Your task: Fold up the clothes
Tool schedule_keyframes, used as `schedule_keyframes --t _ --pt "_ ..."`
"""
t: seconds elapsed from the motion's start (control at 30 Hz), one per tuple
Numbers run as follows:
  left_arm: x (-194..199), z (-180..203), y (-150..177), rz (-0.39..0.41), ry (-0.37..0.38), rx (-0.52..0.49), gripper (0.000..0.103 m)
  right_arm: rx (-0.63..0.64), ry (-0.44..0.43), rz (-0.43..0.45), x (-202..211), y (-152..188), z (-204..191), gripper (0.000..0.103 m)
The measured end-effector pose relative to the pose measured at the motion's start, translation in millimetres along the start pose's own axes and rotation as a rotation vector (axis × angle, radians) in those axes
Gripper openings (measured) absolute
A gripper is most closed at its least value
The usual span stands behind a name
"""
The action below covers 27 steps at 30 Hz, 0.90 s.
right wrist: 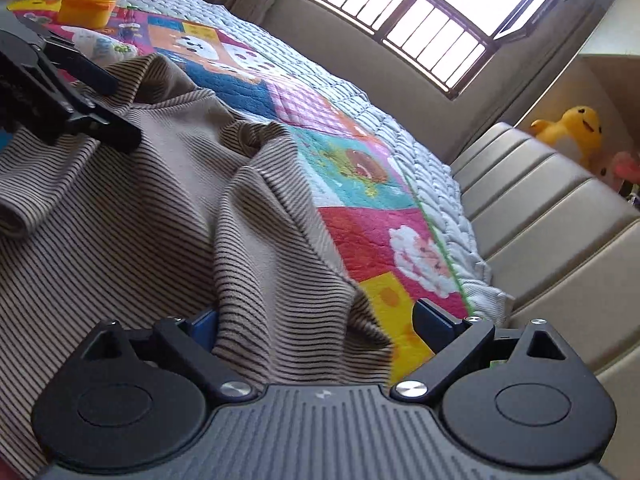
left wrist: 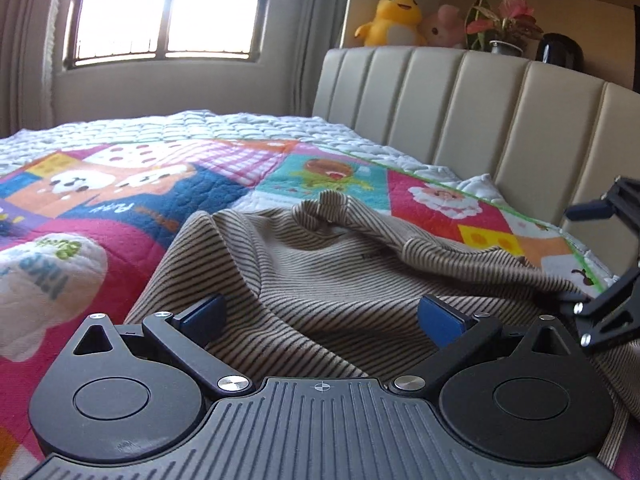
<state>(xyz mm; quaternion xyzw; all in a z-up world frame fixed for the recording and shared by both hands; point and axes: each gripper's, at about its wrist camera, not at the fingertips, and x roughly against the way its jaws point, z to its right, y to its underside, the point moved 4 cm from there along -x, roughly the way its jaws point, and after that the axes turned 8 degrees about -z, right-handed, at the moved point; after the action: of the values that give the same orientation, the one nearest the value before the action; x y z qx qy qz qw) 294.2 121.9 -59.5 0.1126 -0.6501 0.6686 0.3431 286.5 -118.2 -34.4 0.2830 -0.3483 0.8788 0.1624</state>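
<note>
Daylight pours through a barred window (left wrist: 168,8) with curtains (left wrist: 24,40); a padded beige headboard (left wrist: 460,108) backs the quilted bed (left wrist: 120,184).

You are viewing upside-down lettering on the quilt (left wrist: 132,216): "Puppy" on the blue patch is partly legible. The green and blue words on the white patch (left wrist: 48,264) are not legible.
</note>
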Motion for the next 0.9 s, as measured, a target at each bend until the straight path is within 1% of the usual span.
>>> schedule_keyframes --t 0.03,0.1,0.17,0.2,0.3,0.33,0.37,0.4,0.5,0.53,0.6,0.67,0.77,0.9 --pt "-2 0 0 -0.006 -0.001 0.001 0.103 0.035 0.062 -0.001 -3 1 9 0.096" --pt "-4 0 0 -0.013 -0.006 -0.003 0.103 0.129 0.228 -0.011 -15 5 28 0.098" --pt "-6 1 1 -0.017 -0.013 -0.011 0.103 0.17 0.407 -0.055 -36 9 55 0.098" --pt "-7 1 2 -0.019 -0.014 -0.013 0.103 0.15 0.462 -0.079 -45 9 71 0.098" --pt "-8 0 3 -0.022 -0.015 -0.014 0.103 0.031 0.607 -0.142 -69 7 119 0.098" --pt "-8 0 3 -0.023 -0.014 -0.011 0.103 -0.019 0.639 -0.169 -77 7 135 0.098" --pt "-9 -1 3 -0.025 -0.011 -0.007 0.103 -0.096 0.624 -0.205 -84 8 151 0.099" --pt "-9 -2 3 -0.027 -0.009 -0.003 0.103 -0.197 0.562 -0.221 -88 9 164 0.099" --pt "-10 -3 3 -0.029 -0.006 0.004 0.103 -0.445 0.361 -0.169 -83 14 177 0.099" --pt "-10 -3 3 -0.029 -0.006 0.004 0.103 -0.456 0.315 -0.145 -79 13 171 0.099" --pt "-11 -3 3 -0.031 -0.007 0.002 0.103 -0.388 0.227 -0.098 -68 6 142 0.1" --pt "-10 -4 2 -0.033 -0.004 0.008 0.103 -0.293 0.163 -0.069 -62 -1 110 0.1" --pt "-9 -7 3 -0.046 -0.012 0.013 0.103 -0.157 0.096 -0.015 -54 -4 65 0.098" --pt "-7 -12 2 -0.052 -0.041 0.005 0.103 -0.128 0.052 0.027 -54 -9 43 0.097"
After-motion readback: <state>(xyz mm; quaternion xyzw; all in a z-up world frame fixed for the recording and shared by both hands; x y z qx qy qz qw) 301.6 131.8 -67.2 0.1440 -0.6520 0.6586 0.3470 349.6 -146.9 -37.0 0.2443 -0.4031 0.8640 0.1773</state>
